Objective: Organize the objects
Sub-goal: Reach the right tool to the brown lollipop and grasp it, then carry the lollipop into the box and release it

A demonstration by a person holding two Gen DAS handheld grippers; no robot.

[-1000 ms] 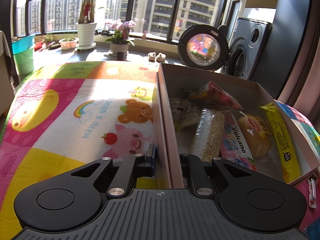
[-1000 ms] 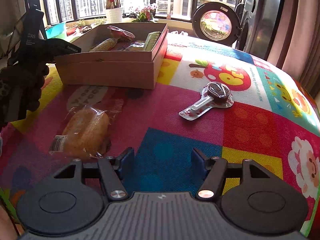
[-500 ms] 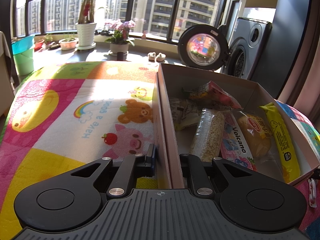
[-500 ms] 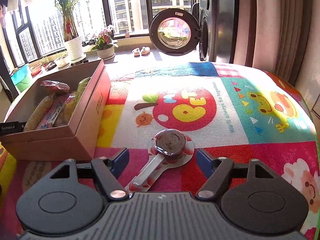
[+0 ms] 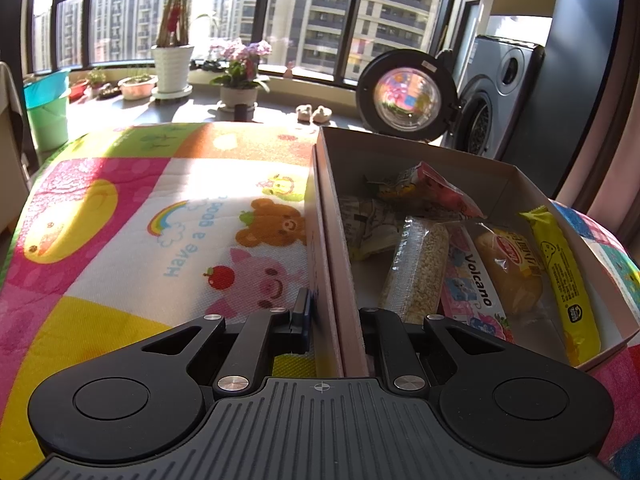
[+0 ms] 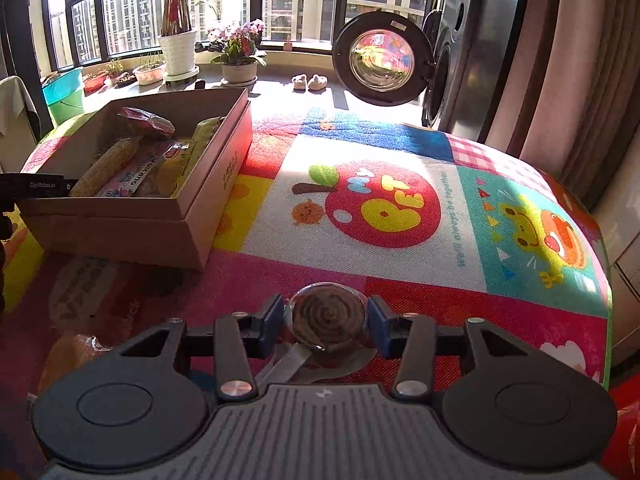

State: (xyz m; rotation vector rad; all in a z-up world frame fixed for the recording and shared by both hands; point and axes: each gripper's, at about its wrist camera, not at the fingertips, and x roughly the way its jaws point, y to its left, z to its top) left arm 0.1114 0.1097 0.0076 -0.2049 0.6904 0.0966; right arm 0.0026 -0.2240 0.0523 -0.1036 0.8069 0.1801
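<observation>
A brown cardboard box (image 5: 332, 240) sits on the colourful play mat, filled with several snack packets, among them a yellow bar (image 5: 562, 276) and a grain bar (image 5: 416, 268). My left gripper (image 5: 334, 320) is shut on the box's near wall, one finger outside and one inside. The box also shows in the right wrist view (image 6: 120, 220). My right gripper (image 6: 327, 322) has its jaws around a wrapped swirl lollipop (image 6: 328, 316) lying on the mat, pads close to both sides of its round head.
A wrapped bread roll (image 6: 76, 356) lies on the mat left of my right gripper. The mat's right edge (image 6: 604, 280) drops off. An open washer door (image 6: 380, 64) and potted plants (image 6: 176, 36) stand beyond the mat.
My right gripper swung from the bread roll towards the lollipop, moved forward over it and narrowed its jaws around the round head. The left gripper has kept still on the box wall.
</observation>
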